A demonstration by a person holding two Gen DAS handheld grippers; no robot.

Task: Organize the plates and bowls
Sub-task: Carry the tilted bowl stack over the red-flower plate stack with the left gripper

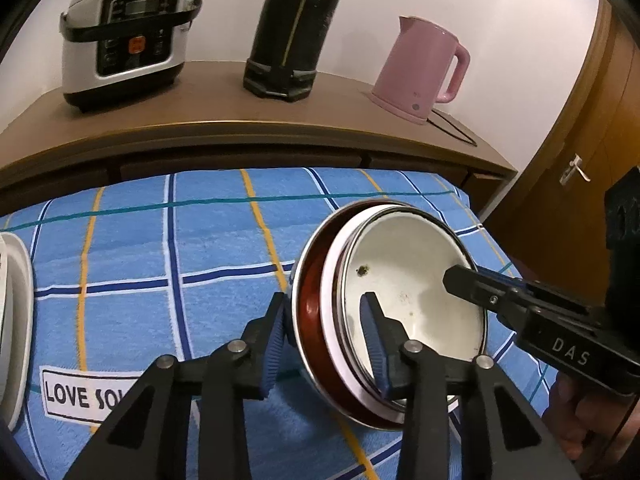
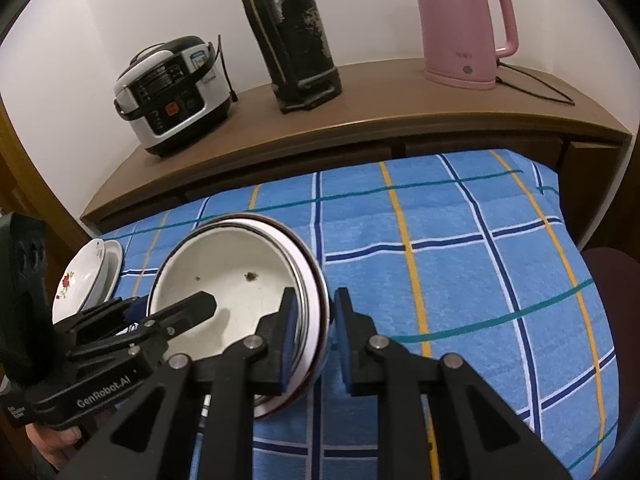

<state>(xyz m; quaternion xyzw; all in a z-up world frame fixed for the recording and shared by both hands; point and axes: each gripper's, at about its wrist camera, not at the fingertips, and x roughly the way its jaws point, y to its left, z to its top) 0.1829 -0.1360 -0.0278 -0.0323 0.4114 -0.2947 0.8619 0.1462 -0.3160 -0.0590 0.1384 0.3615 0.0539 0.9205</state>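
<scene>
A stack of nested bowls (image 1: 416,280) sits on the blue checked cloth: a white enamel bowl inside a white-rimmed one inside a red-brown one. My left gripper (image 1: 326,344) straddles the stack's left rim, one finger inside, one outside. My right gripper (image 2: 312,340) straddles the right rim of the same stack (image 2: 236,280) in the same way. Both pairs of jaws stand close on the rims. A white flowered plate (image 2: 78,280) leans on other white plates at the left edge of the cloth, also showing in the left wrist view (image 1: 18,320).
A wooden counter (image 1: 240,120) behind the cloth carries a rice cooker (image 1: 128,36), a tall black flask (image 1: 292,28) and a pink kettle (image 1: 424,68) with its cord. A wooden door (image 1: 580,140) stands at the right.
</scene>
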